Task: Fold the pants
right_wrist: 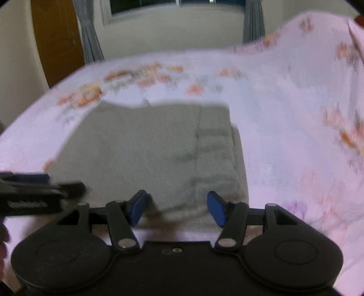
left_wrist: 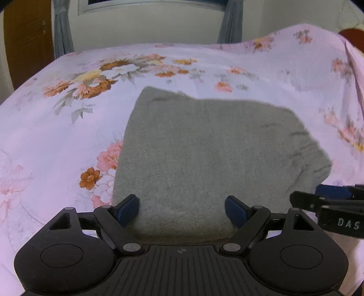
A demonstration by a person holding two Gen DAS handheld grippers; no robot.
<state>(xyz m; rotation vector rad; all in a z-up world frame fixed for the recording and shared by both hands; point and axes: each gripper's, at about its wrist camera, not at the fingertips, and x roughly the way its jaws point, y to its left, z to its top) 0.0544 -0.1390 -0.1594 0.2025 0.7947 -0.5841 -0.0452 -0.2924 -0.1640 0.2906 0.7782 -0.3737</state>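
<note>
Grey pants (left_wrist: pixel 204 148) lie folded into a thick rectangle on the pink floral bedsheet (left_wrist: pixel 56 136). My left gripper (left_wrist: pixel 182 210) is open, its blue pads just above the near edge of the pants, holding nothing. My right gripper (right_wrist: pixel 176 210) is open and empty over the near right corner of the pants (right_wrist: pixel 147 148), where stacked folded layers show at the right side. The right gripper also shows in the left wrist view (left_wrist: pixel 329 202) at the right edge. The left gripper shows in the right wrist view (right_wrist: pixel 34 191) at the left edge. The right wrist view is blurred.
The bed (right_wrist: pixel 295 136) spreads all around the pants, with the sheet raised at the far right (left_wrist: pixel 307 45). A wall with a window (left_wrist: pixel 147 6), grey curtains (left_wrist: pixel 63 34) and a wooden door (left_wrist: pixel 27 45) lie beyond the bed.
</note>
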